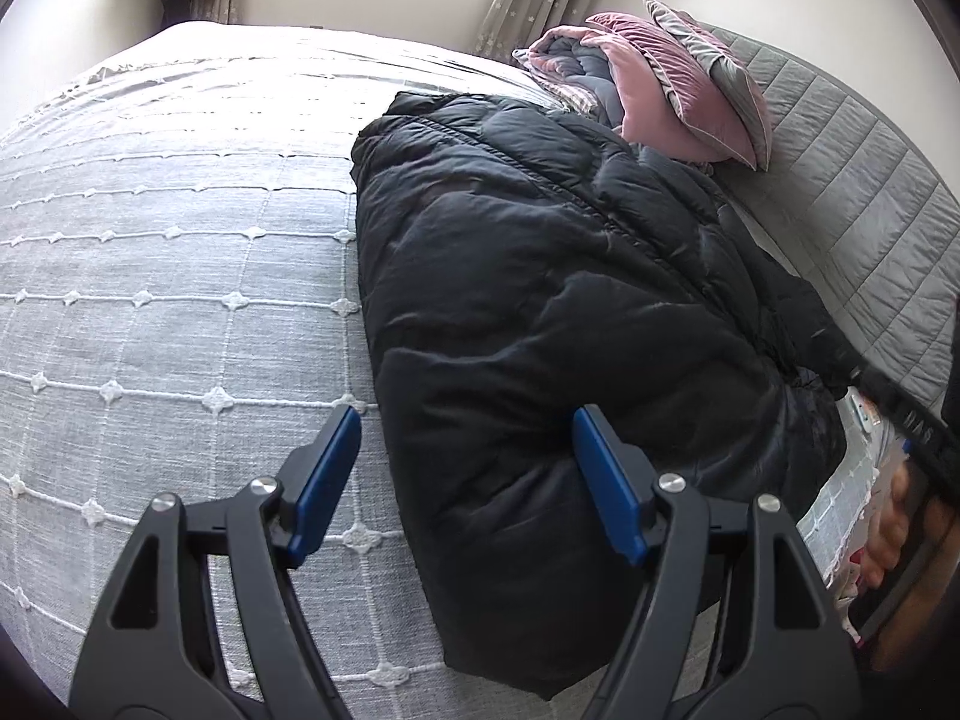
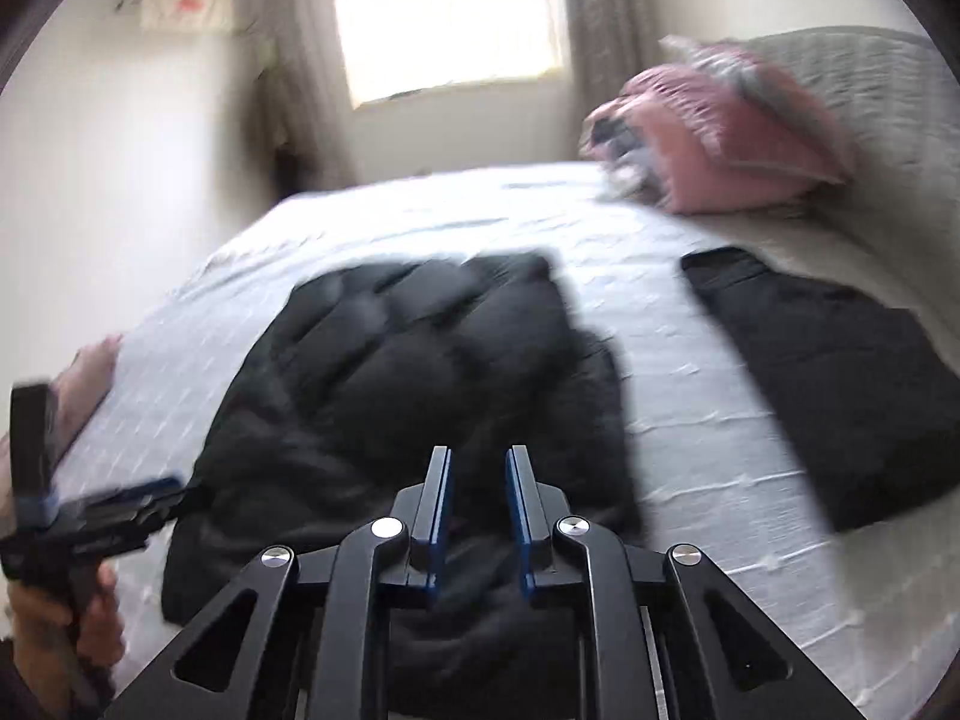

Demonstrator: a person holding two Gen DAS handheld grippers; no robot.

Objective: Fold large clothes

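Two black puffer jackets on the bed [image 1: 180, 276]: folded jacket [image 2: 420, 372] near its middle, second jacket [image 2: 840, 384] toward the headboard edge. Left gripper [image 1: 465, 480] jaws wide, empty; right gripper [image 2: 477, 516] jaws narrow, gripping nothing.

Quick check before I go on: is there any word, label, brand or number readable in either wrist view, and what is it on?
"HAS": pale spaced letters, read uncertainly, on the black bar at the right edge of the left wrist view.
Small white item beside that bar: red marks, too small to read.
Wall sheet in the right wrist view: red blotch, too blurred to read.
Black puffer jacket: no print visible.
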